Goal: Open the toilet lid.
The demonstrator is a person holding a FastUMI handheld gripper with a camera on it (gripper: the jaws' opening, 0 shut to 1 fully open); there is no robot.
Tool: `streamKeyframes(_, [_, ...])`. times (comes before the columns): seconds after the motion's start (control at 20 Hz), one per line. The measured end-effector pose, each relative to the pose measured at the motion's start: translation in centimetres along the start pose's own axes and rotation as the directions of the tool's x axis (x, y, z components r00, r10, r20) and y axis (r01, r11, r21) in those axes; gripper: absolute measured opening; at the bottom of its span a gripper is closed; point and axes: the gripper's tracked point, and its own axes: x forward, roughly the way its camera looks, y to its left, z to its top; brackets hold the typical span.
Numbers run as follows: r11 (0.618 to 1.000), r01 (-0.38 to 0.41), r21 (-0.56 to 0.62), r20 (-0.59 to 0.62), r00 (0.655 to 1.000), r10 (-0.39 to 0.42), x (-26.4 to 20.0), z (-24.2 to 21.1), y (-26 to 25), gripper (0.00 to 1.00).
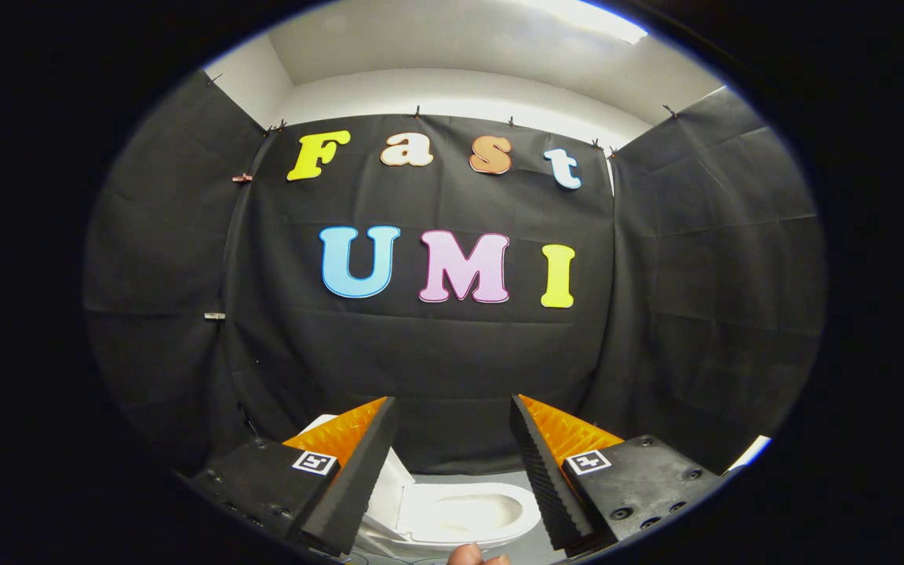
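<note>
A white toilet (464,514) sits low on the floor, seen between my two fingers and some way beyond them. Its seat ring and the pale bowl inside are exposed. The white lid (395,480) stands raised at the toilet's left side, partly hidden behind my left finger. My gripper (452,402) is open, held above the toilet, with nothing between its fingers (358,463) and touching nothing.
Black cloth walls close the booth ahead and on both sides, just behind the toilet. A grey floor strip (460,475) shows beyond the bowl. A person's fingertip (469,555) pokes in below the toilet, near the gripper's base.
</note>
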Motion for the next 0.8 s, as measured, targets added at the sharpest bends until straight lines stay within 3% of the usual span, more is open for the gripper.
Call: streamKeyframes(0.8, [1.000,0.000,0.005,0.006,1.000,0.000,-0.21,-0.05,0.24,0.90])
